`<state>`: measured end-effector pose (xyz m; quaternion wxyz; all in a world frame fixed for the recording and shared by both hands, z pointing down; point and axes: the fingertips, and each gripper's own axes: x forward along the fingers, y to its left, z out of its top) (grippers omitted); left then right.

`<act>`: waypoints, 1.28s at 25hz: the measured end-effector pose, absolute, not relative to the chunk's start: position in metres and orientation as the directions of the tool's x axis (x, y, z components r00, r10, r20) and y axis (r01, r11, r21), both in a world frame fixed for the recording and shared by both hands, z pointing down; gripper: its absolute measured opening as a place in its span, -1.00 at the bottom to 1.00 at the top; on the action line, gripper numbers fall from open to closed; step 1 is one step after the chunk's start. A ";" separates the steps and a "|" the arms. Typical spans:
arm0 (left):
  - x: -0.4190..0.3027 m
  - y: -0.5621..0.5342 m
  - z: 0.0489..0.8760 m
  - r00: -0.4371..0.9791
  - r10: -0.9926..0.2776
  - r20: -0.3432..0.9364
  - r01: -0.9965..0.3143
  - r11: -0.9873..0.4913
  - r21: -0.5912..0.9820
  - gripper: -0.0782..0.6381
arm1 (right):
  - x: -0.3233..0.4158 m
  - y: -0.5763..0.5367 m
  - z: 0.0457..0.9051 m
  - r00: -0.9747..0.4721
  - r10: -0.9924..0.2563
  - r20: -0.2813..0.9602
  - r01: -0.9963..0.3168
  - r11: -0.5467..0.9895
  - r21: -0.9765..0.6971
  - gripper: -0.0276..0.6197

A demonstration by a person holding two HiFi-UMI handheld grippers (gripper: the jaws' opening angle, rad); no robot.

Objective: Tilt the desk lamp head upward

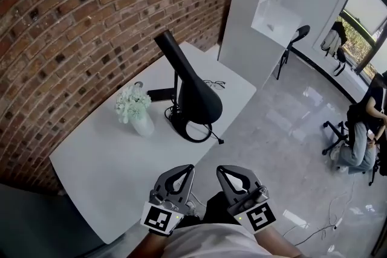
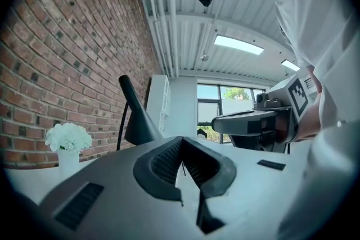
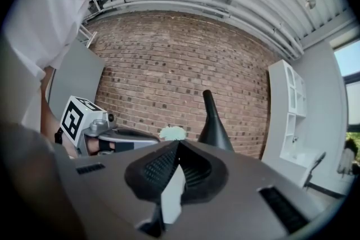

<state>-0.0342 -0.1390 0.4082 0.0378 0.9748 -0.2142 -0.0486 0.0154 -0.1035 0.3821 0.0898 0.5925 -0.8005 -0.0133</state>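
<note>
A black desk lamp [image 1: 195, 99] stands on the white table [image 1: 103, 172]. Its cone head has the wide mouth down by the ring base [image 1: 195, 130] and the narrow end up toward the brick wall. It also shows in the left gripper view as lamp [image 2: 138, 120] and in the right gripper view as lamp [image 3: 214, 123]. My left gripper [image 1: 188, 170] [image 2: 181, 141] and right gripper [image 1: 222, 170] [image 3: 177, 144] hover side by side near the table's front edge, well short of the lamp. Both are shut with nothing between the jaws.
A white vase of flowers [image 1: 135, 109] stands left of the lamp, with glasses [image 1: 214, 84] and a flat black object [image 1: 161, 93] behind it. The brick wall [image 1: 72, 27] runs along the table's far side. A white cabinet [image 1: 266, 15], a chair [image 1: 293, 45] and a seated person [image 1: 360, 136] are at the right.
</note>
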 end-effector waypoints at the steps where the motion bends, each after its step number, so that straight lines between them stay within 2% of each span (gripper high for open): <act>1: -0.033 -0.139 0.405 0.903 -0.421 -0.083 -0.416 -0.906 0.078 -0.77 | 0.017 -0.106 0.380 -0.286 -0.950 0.124 -0.945 0.301 0.130 -0.87; 7: -0.022 -0.145 0.400 0.890 -0.450 -0.078 -0.449 -0.893 0.035 -0.77 | 0.028 -0.128 0.371 -0.341 -0.935 0.092 -0.926 0.352 0.140 -0.87; 19: 0.020 -0.193 0.409 0.750 -0.660 -0.039 -0.657 -0.751 0.068 -0.77 | 0.102 -0.190 0.395 -0.490 -0.862 0.134 -0.844 0.507 0.175 -0.87; 27: 0.034 -0.207 0.438 0.640 -0.768 0.002 -0.767 -0.640 0.047 -0.77 | 0.131 -0.215 0.443 -0.583 -0.795 0.170 -0.784 0.605 0.141 -0.87; 32: 0.035 -0.207 0.454 0.576 -0.817 0.007 -0.817 -0.576 0.031 -0.77 | 0.135 -0.233 0.464 -0.642 -0.752 0.150 -0.754 0.654 0.058 -0.87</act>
